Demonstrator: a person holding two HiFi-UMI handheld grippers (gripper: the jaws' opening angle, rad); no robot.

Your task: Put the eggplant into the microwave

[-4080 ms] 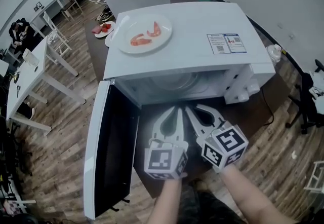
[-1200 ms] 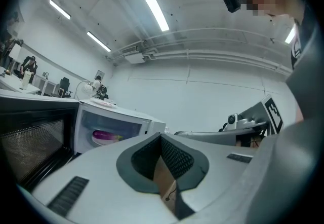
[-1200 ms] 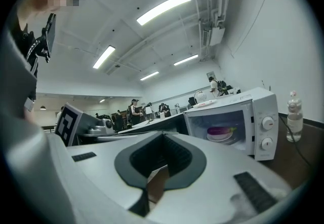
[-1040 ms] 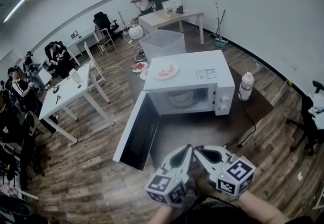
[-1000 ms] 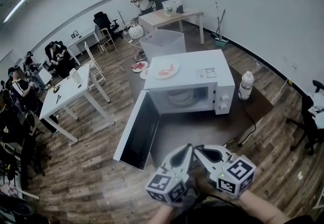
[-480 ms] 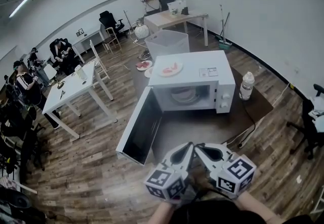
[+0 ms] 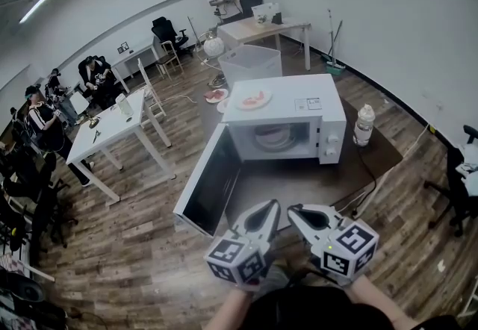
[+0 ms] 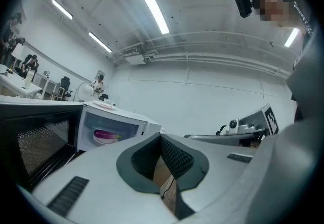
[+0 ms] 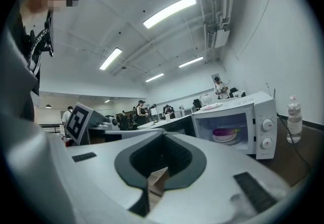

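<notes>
At 12 o'clock the open microwave (image 7: pixel 291 91) holds the eggplant (image 9: pixel 225 132); its top label (image 7: pixel 308 104) is unreadable; your left gripper (image 7: pixel 273 204) and right gripper (image 7: pixel 291 210) are closed, empty.

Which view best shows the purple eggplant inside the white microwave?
The right gripper view: the purple eggplant lies plainly on a plate in the open white microwave. The left gripper view shows it smaller and fainter; the head view shows only a pale plate.

Microwave (image 7: pixel 299 108) is seen on the table (image 7: pixel 314 187), door (image 7: pixel 213 183) swung out to the L; eggplant (image 9: pixel 226 132) is sat inside on a dish (image 9: pixel 226 138). Plate (image 7: pixel 253 101) is parked on top twd the L, bottle (image 7: pixel 364 125) just R of the microwave, bin (image 7: pixel 250 63) behind. Left gripper (image 7: pixel 272 204) & right gripper (image 7: pixel 292 210) are held side by side in front, well apart from it.
</notes>
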